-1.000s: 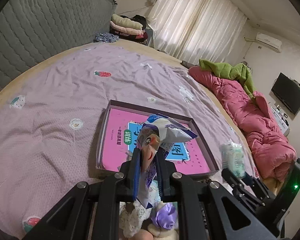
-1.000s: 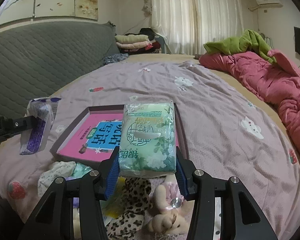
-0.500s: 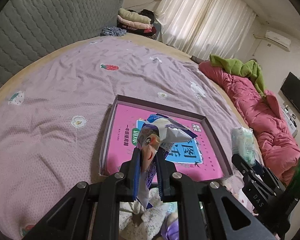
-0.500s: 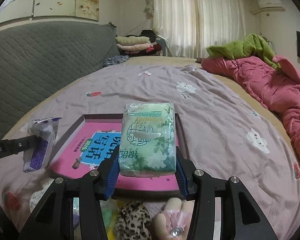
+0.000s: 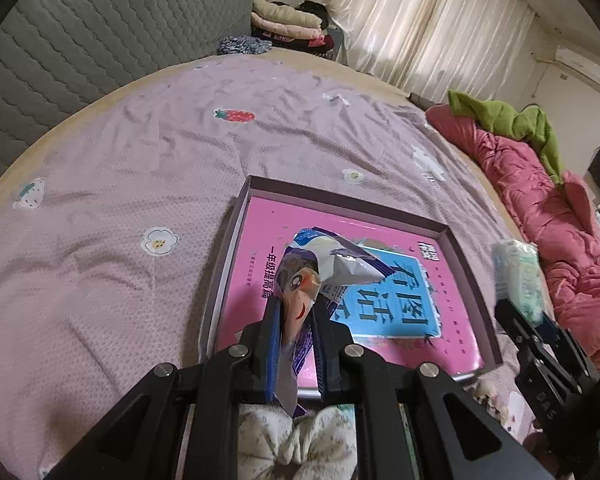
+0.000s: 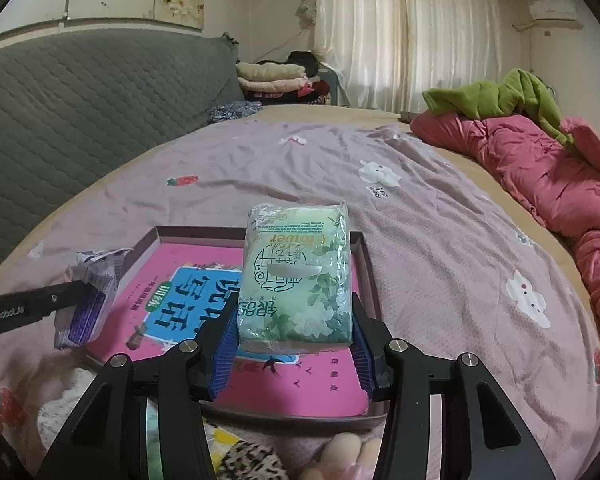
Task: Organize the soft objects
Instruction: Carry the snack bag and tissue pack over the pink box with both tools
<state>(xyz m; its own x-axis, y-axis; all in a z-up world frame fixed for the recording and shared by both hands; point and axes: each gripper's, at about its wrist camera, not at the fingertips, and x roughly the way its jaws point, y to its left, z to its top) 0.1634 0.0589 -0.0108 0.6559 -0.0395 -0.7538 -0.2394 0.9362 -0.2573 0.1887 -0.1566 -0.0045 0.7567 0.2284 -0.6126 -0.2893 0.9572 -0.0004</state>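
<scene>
Purple-sheeted bed (image 5: 148, 168) bearing shallow pink-bottomed box (image 5: 472, 280).

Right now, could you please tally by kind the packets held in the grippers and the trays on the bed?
Green tissue packets: 1, the green tissue pack held in the right gripper
Purple snack packets: 1, the purple snack packet pinched in the left gripper
Trays: 1, the pink-lined tray
Total: 3

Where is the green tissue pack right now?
The green tissue pack is clamped in the right gripper, held above the near right part of the pink tray on the bed; the left wrist view shows it at far right.
</scene>
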